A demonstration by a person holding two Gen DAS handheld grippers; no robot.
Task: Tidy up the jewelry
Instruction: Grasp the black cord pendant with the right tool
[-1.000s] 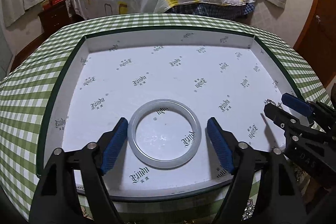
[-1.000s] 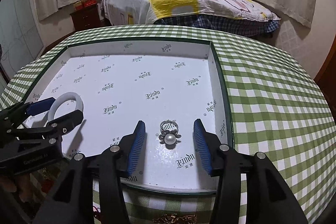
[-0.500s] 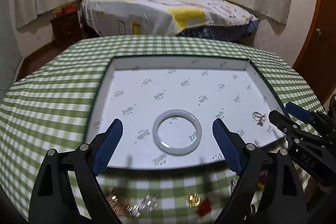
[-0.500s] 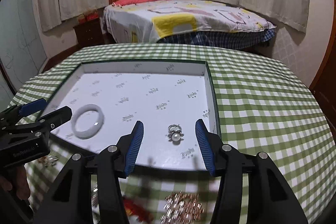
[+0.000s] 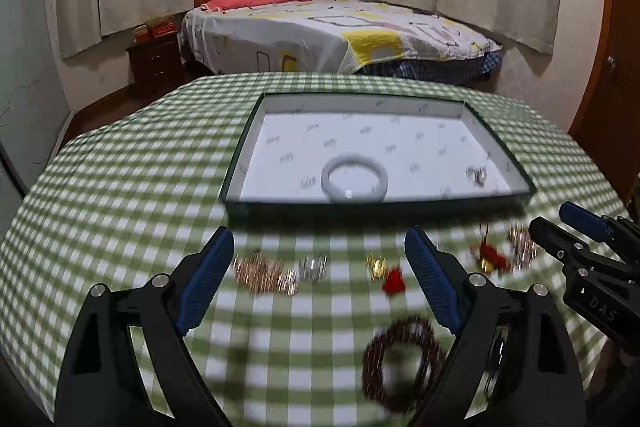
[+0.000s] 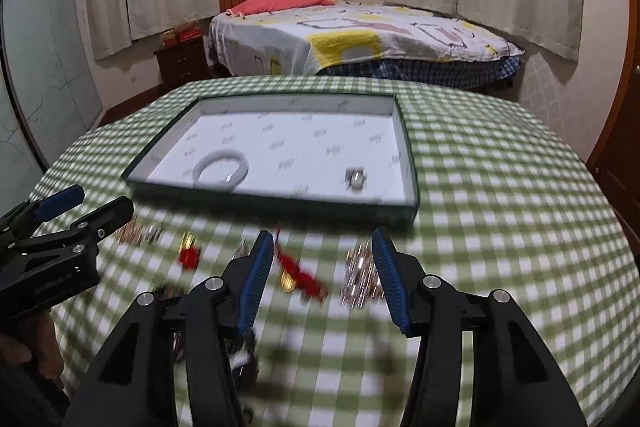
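A shallow white-lined tray (image 5: 240, 169) (image 6: 402, 131) sits on the green checked table. In it lie a pale bangle (image 5: 354, 177) (image 6: 220, 170) and a pearl ring (image 5: 477, 175) (image 6: 355, 179). Loose jewelry lies in front of the tray: a gold and silver chain pile (image 5: 276, 271), a gold and red charm (image 5: 388, 273) (image 6: 190, 251), a red tasselled piece (image 6: 300, 273), a silver cluster (image 6: 360, 279) and a dark bead bracelet (image 5: 404, 363). My left gripper (image 5: 320, 279) (image 6: 80, 205) is open above the loose pieces. My right gripper (image 6: 324, 275) (image 5: 560, 217) is open and empty.
The checked tablecloth (image 5: 120, 187) covers a round table. Beyond it stand a bed (image 5: 328, 35), a dark nightstand (image 5: 154, 63) and curtained windows. A wooden door (image 6: 624, 131) is at the far right.
Both grippers have pulled back and up from the tray. The bangle and the pearl ring stay in the tray. The loose jewelry in front of the tray has come into view.
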